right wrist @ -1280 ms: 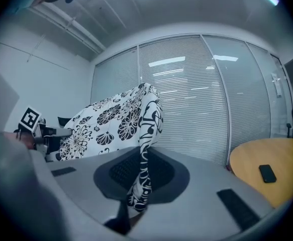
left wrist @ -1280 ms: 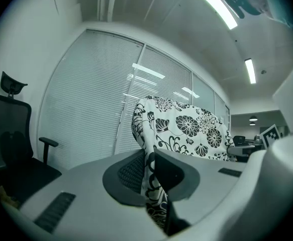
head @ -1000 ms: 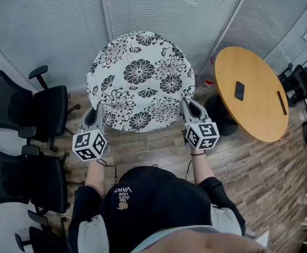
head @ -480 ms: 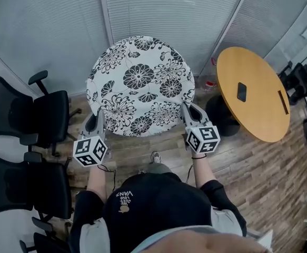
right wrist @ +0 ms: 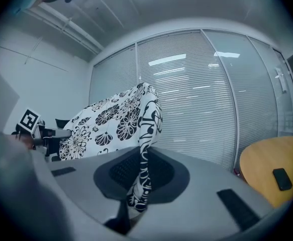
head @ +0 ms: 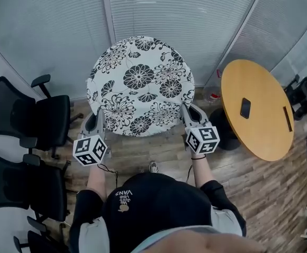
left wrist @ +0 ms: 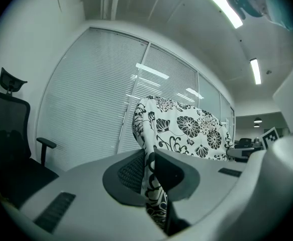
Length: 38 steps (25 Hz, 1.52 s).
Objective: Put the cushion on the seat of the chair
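**Cushion stays aloft, chairs wait to one side**

Head view: A person holds a round, flower-printed cushion (head: 140,86) up in front of the window blinds (head: 158,9). The left tongs (head: 98,120) are on its lower left edge and the right tongs (head: 187,110) on its lower right. Over the past second the cushion has kept its place between the two. Meanwhile the round wooden worktop (head: 258,88) has slid towards the picture's right and a shoe (head: 153,166) has come into sight on the plank floor (head: 248,188). That suggests a shift of stance, not a lowering of the load. Two black office chairs (head: 37,117) stand well apart at the left, their seats bare. The cushion hangs in the air, on no seat, so the carry looks barely begun.

Left gripper view: The left tongs are almost closed and clamp a fold of the cushion's edge. The rest of the cushion rises ahead against the blinds. A black chair with a headrest stands far to the left.

Right gripper view: The right tongs are also drawn nearly together and pinch the cushion's hem. The fabric spreads away to the left. The worktop, with a dark phone (right wrist: 282,178) on it, sits low at the right.
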Tool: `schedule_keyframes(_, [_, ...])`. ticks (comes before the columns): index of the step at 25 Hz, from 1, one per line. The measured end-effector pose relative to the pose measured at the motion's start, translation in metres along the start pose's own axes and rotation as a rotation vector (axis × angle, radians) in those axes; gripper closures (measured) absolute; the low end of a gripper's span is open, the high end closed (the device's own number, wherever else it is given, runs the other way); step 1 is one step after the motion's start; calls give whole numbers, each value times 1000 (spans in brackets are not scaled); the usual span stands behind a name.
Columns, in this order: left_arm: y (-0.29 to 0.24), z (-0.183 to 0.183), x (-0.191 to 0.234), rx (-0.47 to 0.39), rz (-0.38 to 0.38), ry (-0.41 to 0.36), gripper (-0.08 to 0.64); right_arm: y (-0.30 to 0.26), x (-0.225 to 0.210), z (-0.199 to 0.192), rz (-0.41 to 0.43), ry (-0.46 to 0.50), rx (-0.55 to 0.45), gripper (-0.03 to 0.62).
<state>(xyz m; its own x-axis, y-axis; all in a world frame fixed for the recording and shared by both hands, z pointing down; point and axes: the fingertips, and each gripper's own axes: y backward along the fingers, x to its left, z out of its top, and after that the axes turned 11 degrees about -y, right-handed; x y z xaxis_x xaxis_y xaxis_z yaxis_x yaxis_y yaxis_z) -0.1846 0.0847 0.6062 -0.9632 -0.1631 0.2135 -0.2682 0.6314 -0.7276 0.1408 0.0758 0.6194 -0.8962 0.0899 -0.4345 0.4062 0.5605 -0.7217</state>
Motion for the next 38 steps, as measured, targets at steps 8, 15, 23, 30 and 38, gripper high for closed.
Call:
schedule_keyframes(8, [-1, -2, 0, -2, 1, 11, 518, 3, 1, 3, -1, 12, 3, 557])
schedule_keyframes(15, [-3, -6, -2, 28, 4, 40, 518, 1, -2, 6, -11, 13, 40, 557])
schedule_keyframes(23, [2, 3, -1, 61, 4, 13, 518, 4, 1, 3, -10, -30, 47, 557])
schedule_keyframes(30, [2, 0, -1, 71, 11, 21, 518, 3, 3, 0, -2, -32, 60, 557])
schedule_keyframes(38, [6, 6, -3, 74, 16, 19, 518, 7, 6, 6, 2, -33, 60, 557])
